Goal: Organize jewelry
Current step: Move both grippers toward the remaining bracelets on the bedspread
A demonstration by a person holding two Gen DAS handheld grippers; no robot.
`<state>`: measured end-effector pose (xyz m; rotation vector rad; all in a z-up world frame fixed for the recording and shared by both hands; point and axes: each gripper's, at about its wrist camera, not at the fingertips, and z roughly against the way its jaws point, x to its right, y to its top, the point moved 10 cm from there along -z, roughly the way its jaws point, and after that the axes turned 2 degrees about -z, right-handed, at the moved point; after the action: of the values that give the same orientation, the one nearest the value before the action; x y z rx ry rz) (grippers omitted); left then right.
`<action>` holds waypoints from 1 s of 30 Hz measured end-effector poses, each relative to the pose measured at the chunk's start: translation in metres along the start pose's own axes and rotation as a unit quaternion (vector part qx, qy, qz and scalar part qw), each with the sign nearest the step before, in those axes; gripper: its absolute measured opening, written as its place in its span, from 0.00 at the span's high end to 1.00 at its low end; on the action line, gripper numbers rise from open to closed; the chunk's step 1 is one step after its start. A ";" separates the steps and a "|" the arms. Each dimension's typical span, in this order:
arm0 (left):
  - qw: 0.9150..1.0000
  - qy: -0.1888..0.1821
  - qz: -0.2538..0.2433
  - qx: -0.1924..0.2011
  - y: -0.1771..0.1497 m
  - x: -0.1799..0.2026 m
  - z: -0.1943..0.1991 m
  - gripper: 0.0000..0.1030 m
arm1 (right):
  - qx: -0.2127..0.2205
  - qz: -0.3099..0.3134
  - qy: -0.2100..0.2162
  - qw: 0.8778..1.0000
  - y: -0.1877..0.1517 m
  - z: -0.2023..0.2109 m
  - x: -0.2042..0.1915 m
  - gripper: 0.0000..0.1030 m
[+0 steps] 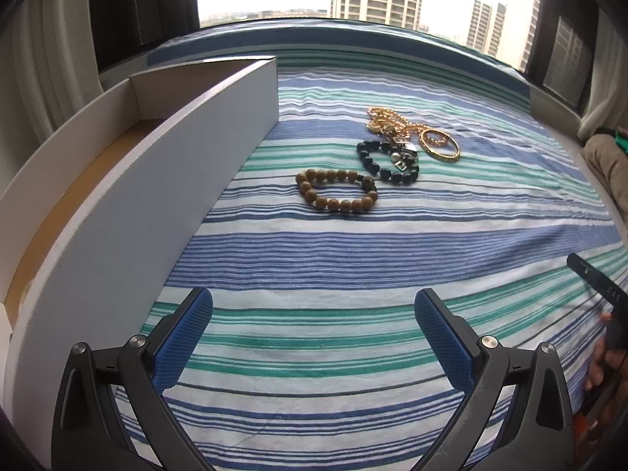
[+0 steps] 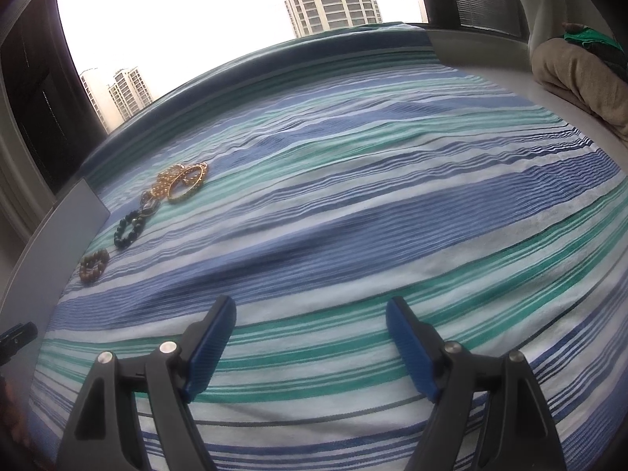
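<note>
Step in hand: none of the jewelry has been lifted yet; judged as the approach before a first pick.
Left gripper [image 1: 314, 306]: jaws stand wide apart with nothing between them, poised over the striped cloth [image 1: 353, 259] just beside the white box [image 1: 165, 165].
Right gripper [image 2: 312, 316]: jaws likewise wide apart and empty, over bare cloth, well apart from the jewelry.
Jewelry location: all on the cloth, outside the box. Brown wooden bead bracelet [image 1: 336, 190] lies nearest the left gripper; dark bead bracelet [image 1: 386, 163] just beyond it; gold bangle [image 1: 439, 144] and gold chain [image 1: 386, 119] farthest, touching in a heap.
Box: open-topped, brown floor; nothing seen in the visible part.
Next move calls for: reaching forward to the wooden bracelet, which lies alone, closing on one side of its loop, then carrying it over the box wall.
Hard to make out: small metal charms [image 1: 404, 149] between dark bracelet and chain are tangled; whether joined cannot be told.
Cut off: the box's near end and part of its floor.
</note>
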<state>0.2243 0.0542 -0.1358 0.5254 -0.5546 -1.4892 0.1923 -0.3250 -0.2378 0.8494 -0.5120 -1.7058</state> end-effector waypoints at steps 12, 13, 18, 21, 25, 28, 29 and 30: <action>0.999 0.003 -0.027 0.041 0.033 0.005 0.038 0.01 | 0.001 -0.001 0.002 1.000 0.000 0.001 -0.001 0.22; 0.999 0.003 -0.027 0.040 0.034 0.005 0.038 0.01 | 0.001 -0.001 0.003 1.000 0.000 0.002 -0.001 0.22; 0.999 0.005 -0.023 0.041 0.037 -0.001 0.039 0.01 | 0.002 -0.002 0.003 1.000 0.000 0.002 -0.001 0.22; 0.999 0.005 -0.017 0.041 0.037 -0.004 0.039 0.01 | 0.001 -0.001 0.003 1.000 0.000 0.002 -0.001 0.22; 0.999 -0.004 -0.007 0.034 0.034 -0.007 0.037 0.01 | 0.001 -0.001 0.002 1.000 0.000 0.002 0.000 0.22; 0.999 -0.003 -0.011 0.031 0.036 -0.009 0.038 0.01 | 0.001 -0.001 0.002 1.000 0.000 0.002 0.000 0.22; 0.999 -0.001 -0.013 0.032 0.038 -0.010 0.038 0.01 | 0.001 -0.001 0.002 1.000 0.000 0.002 0.000 0.22; 0.999 0.000 -0.016 0.032 0.040 -0.010 0.038 0.01 | 0.001 0.000 0.002 1.000 0.000 0.002 0.000 0.22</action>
<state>0.2306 0.0655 -0.0810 0.5866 -0.5983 -1.5054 0.1906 -0.3248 -0.2363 0.8544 -0.5110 -1.7045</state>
